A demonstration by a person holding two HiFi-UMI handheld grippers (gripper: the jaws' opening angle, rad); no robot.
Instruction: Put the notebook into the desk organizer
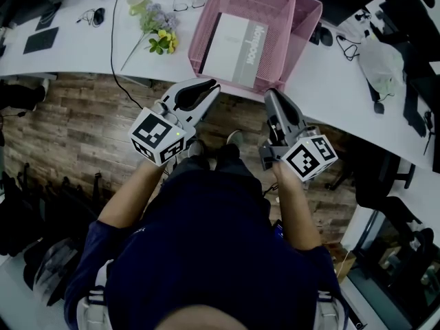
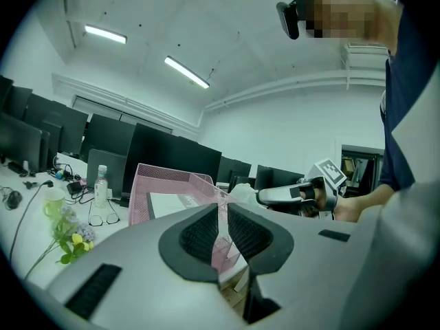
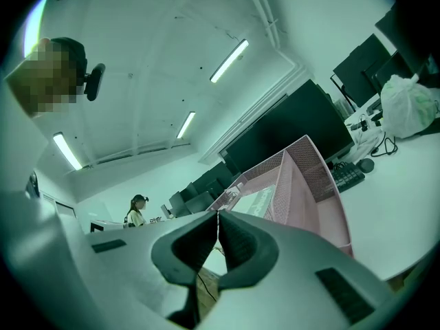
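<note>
White curved desk (image 1: 330, 81) over wood-plank floor (image 1: 82, 129); office, dark monitors (image 2: 172, 153) behind. Left gripper (image 1: 212, 86), at 7 o'clock of the pink mesh desk organizer (image 1: 302, 19): jaws a narrow slit apart, empty; right gripper (image 1: 271, 93), at 5 o'clock: jaws together, empty. White notebook (image 1: 234, 43) lies flat in the organizer's larger compartment, 12 o'clock in head view.
</note>
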